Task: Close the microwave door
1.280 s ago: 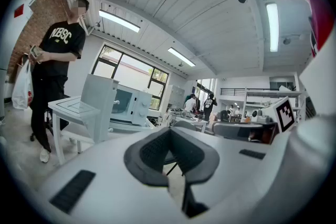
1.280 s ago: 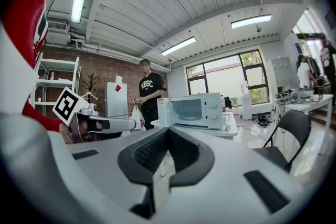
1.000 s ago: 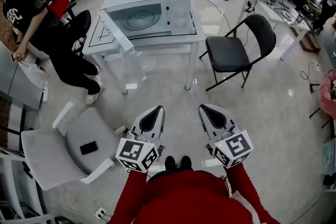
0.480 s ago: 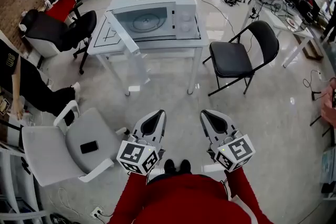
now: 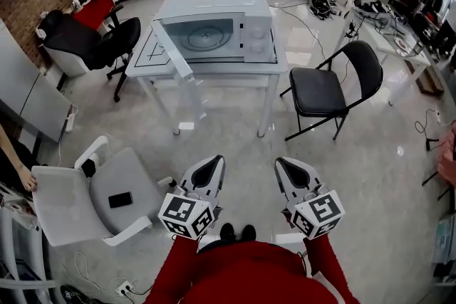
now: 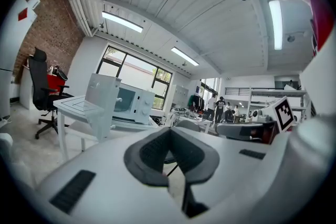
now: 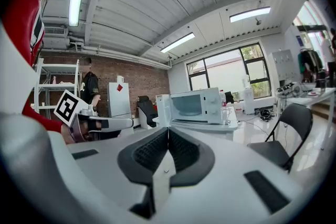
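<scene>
Your view crept toward the microwave [image 5: 246, 11], sitting upper centre with its door [image 5: 171, 50] swung open, while your left gripper [image 5: 208, 169] and right gripper [image 5: 291, 171] hung low, clenched empty, well short.

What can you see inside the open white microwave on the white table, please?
Only a round glass turntable shows inside the white microwave, with nothing on it. The open white door covers the cavity's left edge.
</scene>
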The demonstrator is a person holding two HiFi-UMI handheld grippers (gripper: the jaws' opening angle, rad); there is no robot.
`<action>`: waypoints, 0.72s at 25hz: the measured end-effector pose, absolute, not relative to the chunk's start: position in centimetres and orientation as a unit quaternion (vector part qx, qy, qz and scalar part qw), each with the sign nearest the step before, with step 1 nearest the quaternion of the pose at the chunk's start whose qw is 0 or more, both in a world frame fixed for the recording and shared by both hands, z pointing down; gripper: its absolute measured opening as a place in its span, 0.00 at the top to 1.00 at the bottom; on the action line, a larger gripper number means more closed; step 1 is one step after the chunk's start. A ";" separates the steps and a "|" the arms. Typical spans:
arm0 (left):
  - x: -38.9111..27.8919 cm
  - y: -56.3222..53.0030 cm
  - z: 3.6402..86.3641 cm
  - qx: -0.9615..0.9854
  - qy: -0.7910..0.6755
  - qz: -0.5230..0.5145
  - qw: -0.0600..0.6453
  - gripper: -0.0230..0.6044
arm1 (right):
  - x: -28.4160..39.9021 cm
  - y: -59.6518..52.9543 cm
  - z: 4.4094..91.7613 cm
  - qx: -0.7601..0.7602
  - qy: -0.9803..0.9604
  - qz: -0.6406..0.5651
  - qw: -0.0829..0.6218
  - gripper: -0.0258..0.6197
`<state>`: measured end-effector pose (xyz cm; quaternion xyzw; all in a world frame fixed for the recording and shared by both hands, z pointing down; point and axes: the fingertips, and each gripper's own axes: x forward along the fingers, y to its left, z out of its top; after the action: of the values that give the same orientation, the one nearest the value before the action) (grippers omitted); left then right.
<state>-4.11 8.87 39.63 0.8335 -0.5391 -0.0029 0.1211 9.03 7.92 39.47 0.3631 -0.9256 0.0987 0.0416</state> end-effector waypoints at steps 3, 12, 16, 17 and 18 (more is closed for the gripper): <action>-3.7 8.5 39.6 0.831 -0.543 0.000 0.118 0.95 | 9.8 7.4 39.5 0.371 -0.922 0.100 0.044 0.94; -3.5 8.2 39.9 0.817 -0.565 0.009 0.115 0.95 | 11.5 6.2 40.1 0.383 -0.915 0.115 0.042 0.94; -5.0 7.6 40.1 0.803 -0.586 0.011 0.111 0.95 | 11.4 5.5 40.2 0.379 -0.917 0.116 0.042 0.94; -5.6 7.3 40.1 0.799 -0.591 0.012 0.110 0.95 | 11.3 5.2 40.3 0.378 -0.918 0.116 0.042 0.94; -6.3 7.0 40.1 0.795 -0.596 0.013 0.109 0.95 | 11.1 4.9 40.2 0.378 -0.918 0.115 0.043 0.94</action>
<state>-6.28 7.02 40.11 0.7953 -0.5963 0.0126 0.1086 11.14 4.85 40.24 0.3775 -0.9178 0.1151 0.0426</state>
